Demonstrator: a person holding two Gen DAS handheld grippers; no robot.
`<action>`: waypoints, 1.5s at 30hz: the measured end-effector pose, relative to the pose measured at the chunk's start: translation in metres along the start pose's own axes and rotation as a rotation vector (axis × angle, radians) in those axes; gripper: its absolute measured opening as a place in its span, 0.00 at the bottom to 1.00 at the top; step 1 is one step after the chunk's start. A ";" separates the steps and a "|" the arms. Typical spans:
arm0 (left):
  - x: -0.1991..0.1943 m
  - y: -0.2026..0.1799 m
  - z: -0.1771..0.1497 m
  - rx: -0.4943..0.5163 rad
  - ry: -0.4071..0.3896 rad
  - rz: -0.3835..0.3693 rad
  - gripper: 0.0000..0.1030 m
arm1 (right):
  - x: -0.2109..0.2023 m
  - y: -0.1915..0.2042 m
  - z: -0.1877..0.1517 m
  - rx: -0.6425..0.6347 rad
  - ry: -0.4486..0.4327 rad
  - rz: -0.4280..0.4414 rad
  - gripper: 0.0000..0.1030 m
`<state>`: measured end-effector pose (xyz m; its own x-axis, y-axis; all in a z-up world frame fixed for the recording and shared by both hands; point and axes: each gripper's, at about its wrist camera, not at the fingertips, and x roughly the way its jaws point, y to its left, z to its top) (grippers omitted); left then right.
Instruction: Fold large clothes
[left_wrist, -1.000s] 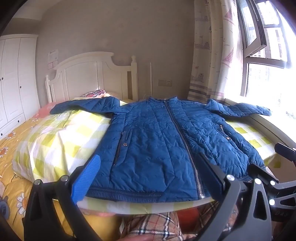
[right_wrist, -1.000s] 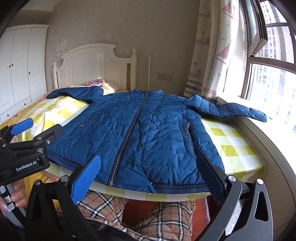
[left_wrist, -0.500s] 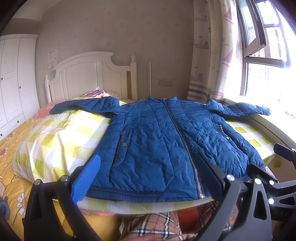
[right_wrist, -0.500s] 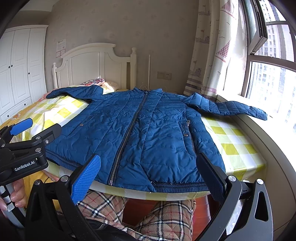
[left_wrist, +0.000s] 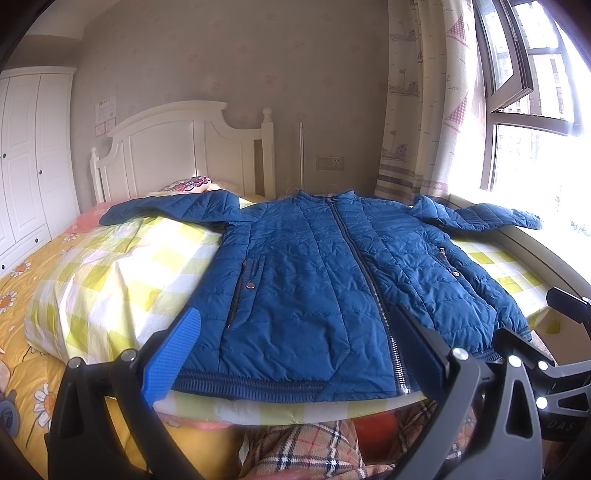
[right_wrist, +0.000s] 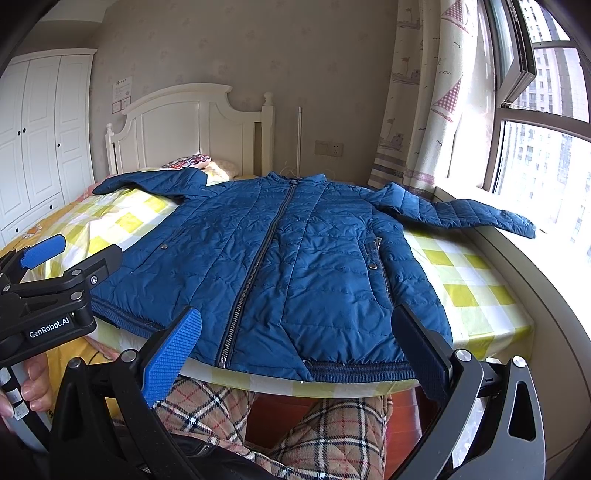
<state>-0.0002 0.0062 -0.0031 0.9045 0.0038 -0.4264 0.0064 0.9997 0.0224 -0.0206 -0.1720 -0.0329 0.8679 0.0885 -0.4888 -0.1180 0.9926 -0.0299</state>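
A blue quilted jacket lies flat and zipped on the bed, front up, both sleeves spread out sideways, hem toward me. It also shows in the right wrist view. My left gripper is open and empty, held just short of the hem's left part. My right gripper is open and empty, held just short of the hem's right part. The left gripper's body shows at the left of the right wrist view. The right sleeve reaches onto the window sill.
The jacket rests on a yellow-and-white checked cover over a bed with a white headboard. A white wardrobe stands at the left. Curtain and window are at the right. Plaid-trousered legs are below.
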 end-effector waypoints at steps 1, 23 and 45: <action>0.001 0.001 -0.001 -0.001 0.002 -0.001 0.98 | 0.001 0.000 0.000 0.000 0.001 0.000 0.96; 0.003 0.004 -0.004 -0.006 0.013 -0.003 0.98 | 0.002 0.000 -0.001 0.003 0.011 0.006 0.96; 0.006 0.004 -0.002 0.005 0.020 -0.022 0.98 | 0.006 -0.004 -0.004 0.023 0.016 0.016 0.96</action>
<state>0.0044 0.0099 -0.0072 0.8954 -0.0176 -0.4450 0.0283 0.9995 0.0172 -0.0164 -0.1759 -0.0393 0.8582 0.1031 -0.5028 -0.1207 0.9927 -0.0024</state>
